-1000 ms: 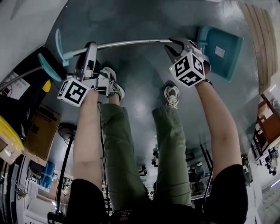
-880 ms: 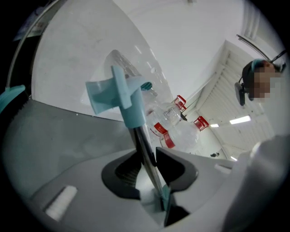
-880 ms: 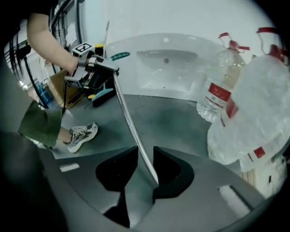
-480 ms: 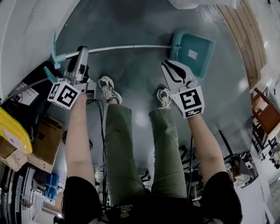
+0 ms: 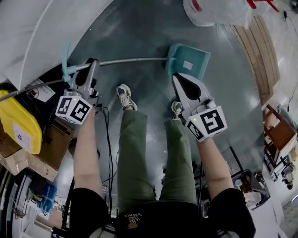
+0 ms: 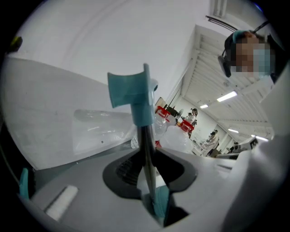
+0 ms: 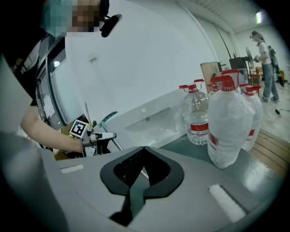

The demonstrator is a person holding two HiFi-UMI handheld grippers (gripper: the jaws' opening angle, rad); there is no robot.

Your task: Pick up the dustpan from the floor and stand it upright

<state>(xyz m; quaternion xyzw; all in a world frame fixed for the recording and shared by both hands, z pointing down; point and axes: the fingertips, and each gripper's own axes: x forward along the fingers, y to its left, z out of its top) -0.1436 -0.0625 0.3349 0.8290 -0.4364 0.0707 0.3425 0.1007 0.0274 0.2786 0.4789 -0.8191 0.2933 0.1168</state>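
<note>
Floor (image 5: 139,28): grey-green and glossy, and open around the pan.
Left surroundings: a white wall panel (image 5: 37,28) stands close behind the grip end of the handle. A yellow crate (image 5: 18,118) and cardboard boxes (image 5: 53,139) are stacked below it.
Far side: a clear bag of bottles (image 5: 219,11) lies beyond the pan, well apart from it. The right gripper view shows more red-capped water bottles (image 7: 197,118) beside the bag.
Right surroundings: wooden boards (image 5: 253,51) run along the floor's edge.
Near side: the person's two shoes (image 5: 125,96) stand just short of the handle, not touching it.
Dustpan (image 5: 188,62): it lies ahead of the feet, with the teal pan just beyond the right shoe.
Long axis: the metal handle (image 5: 130,60) runs left to right across the head view. The pan is at the right end and the teal end grip (image 5: 67,69) at the left.
Left gripper (image 5: 94,63): its jaws are clamped on the handle just inboard of the end grip. In its own view the rod passes straight up between the pads, with the teal grip above them.
Right gripper (image 5: 178,77): its jaws have just been closing and now meet with nothing between them. In the head view the tips sit by the pan's near left corner, and its own view shows the rod passing behind them, unheld.
</note>
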